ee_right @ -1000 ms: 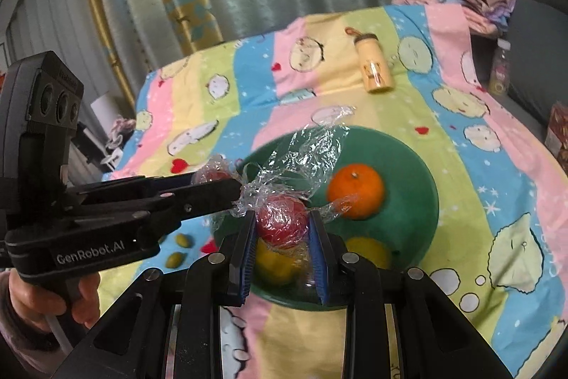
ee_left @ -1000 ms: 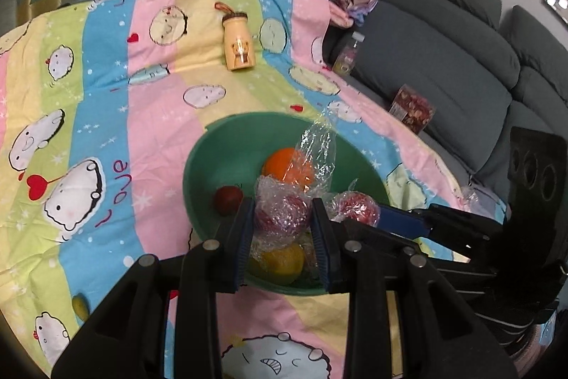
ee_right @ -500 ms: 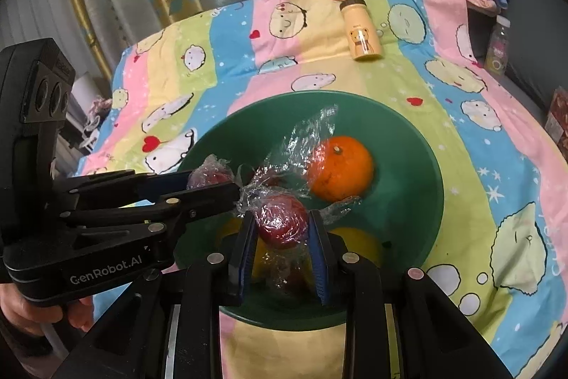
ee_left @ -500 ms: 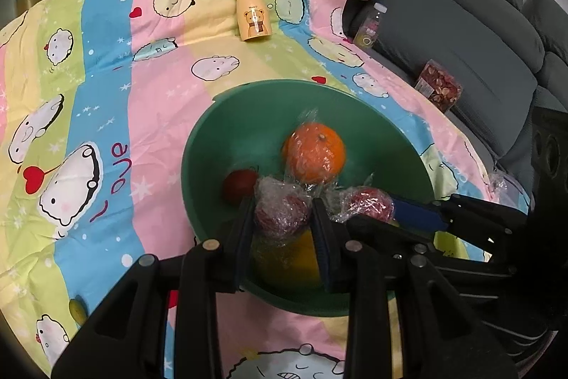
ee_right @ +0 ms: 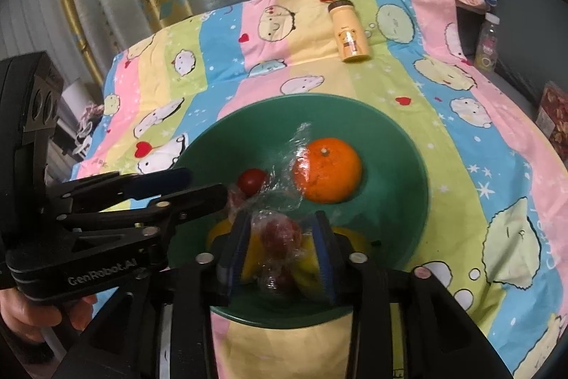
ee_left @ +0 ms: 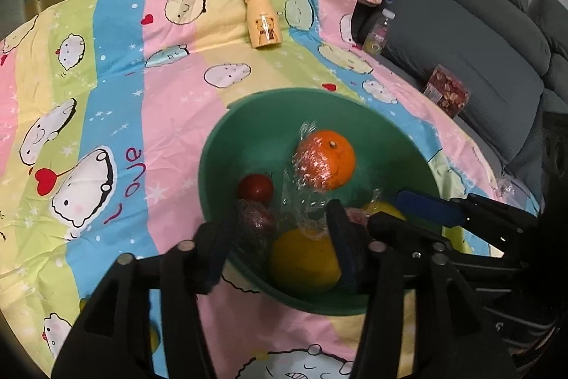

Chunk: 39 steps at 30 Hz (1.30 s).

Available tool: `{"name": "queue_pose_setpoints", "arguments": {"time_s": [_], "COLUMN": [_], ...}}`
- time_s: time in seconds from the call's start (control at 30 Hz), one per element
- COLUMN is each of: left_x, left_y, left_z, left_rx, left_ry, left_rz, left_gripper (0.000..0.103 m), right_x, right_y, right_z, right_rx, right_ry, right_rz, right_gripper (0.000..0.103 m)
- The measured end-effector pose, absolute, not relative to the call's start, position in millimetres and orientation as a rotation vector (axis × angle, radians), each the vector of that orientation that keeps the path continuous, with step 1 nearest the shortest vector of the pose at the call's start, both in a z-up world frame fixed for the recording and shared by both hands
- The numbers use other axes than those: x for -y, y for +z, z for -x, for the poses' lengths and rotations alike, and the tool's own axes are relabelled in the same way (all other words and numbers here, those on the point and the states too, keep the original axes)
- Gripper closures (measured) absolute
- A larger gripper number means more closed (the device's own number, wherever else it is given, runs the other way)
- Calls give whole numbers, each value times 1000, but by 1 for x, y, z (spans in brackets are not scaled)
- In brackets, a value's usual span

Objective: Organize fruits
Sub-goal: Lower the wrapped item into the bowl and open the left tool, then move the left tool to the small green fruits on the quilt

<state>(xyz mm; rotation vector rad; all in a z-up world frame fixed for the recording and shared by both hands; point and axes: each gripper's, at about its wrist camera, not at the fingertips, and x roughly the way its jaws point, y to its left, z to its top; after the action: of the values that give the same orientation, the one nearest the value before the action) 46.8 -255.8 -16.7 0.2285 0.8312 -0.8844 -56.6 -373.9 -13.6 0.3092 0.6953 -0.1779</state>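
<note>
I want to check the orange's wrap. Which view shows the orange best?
The right wrist view: the orange sits central in the green bowl, plastic peeled to its left. The left wrist view shows it smaller, crinkled film covering its left half.

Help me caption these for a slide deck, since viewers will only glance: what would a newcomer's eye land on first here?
First, the big green bowl in the middle of a pastel cartoon tablecloth, with a bright orange near its centre. Next, both grippers over the bowl's near side: the right gripper and the left gripper, jaws just opening around red fruits in crinkly plastic wrap. Beyond the bowl lies a small yellow bottle.
</note>
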Motion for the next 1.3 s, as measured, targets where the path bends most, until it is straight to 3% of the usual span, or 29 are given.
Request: {"name": "queue_pose_setpoints", "arguments": {"time_s": [0.13,0.4,0.6,0.77,1.3], "left_x": [244,214,189,171,121], "left_y": [-5,15,20,20,8], "left_z": [-41,-27,-19,-11,-11], "left_rx": [-785,-720,-715,-708,-737], "left_ry": [-872,-814,-744,-697,-627], "left_rz": [-205,-172,-159,-167,-108], "left_gripper": [29,15,1,1,1], "right_x": [375,362,337,314,264], "right_y": [-9,4,12,14,7], "right_z": [67,86,95,100,96], "right_rx": [-670,-605,-583,-582,-636], "right_ry": [-180,-137,-76,-18,73], "right_rz": [-321,-319,-284,-255,-195], "right_gripper": [60,58,48,36,36]}}
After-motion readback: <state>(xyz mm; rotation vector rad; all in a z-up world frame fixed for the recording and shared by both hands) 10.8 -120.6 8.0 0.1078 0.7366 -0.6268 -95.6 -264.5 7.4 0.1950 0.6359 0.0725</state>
